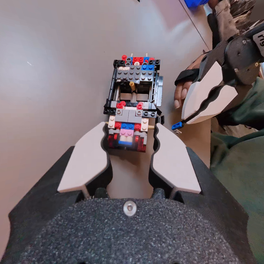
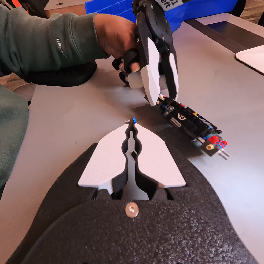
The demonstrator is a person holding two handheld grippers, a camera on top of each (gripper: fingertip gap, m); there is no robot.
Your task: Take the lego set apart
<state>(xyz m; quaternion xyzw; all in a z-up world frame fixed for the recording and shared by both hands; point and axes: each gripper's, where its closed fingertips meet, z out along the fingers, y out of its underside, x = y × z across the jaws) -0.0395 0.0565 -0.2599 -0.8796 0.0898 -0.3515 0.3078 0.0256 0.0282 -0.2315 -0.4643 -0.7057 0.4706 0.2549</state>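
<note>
Right gripper (image 2: 131, 123): fingers drawn together at the tips, pinching a small blue brick (image 2: 134, 120) with a pale piece just beside it; held above the grey table (image 2: 71, 128), apart from the model. In the left wrist view the same gripper (image 1: 184, 121) sits to the right of the model with the blue brick (image 1: 177, 126) at its tip, a hand (image 1: 182, 91) behind it.

Left gripper (image 1: 129, 128): fingers spread to either side of the near end of the lego car (image 1: 132, 102); the left finger looks to touch the model, the right stands just beside a tan axle pin. Whether it grips firmly cannot be told.

Lego car: black frame with grey, red, blue, tan and pink bricks, partly stripped, open in the middle; lying on the table. In the right wrist view it (image 2: 190, 122) lies lengthwise, one end under the left gripper (image 2: 164, 100).

Small black piece (image 1: 162, 119): loose beside the model's right side.

Blue bin (image 2: 114, 8): at the table's far edge.

Person's green sleeve (image 2: 42, 41): resting at the table's left.
</note>
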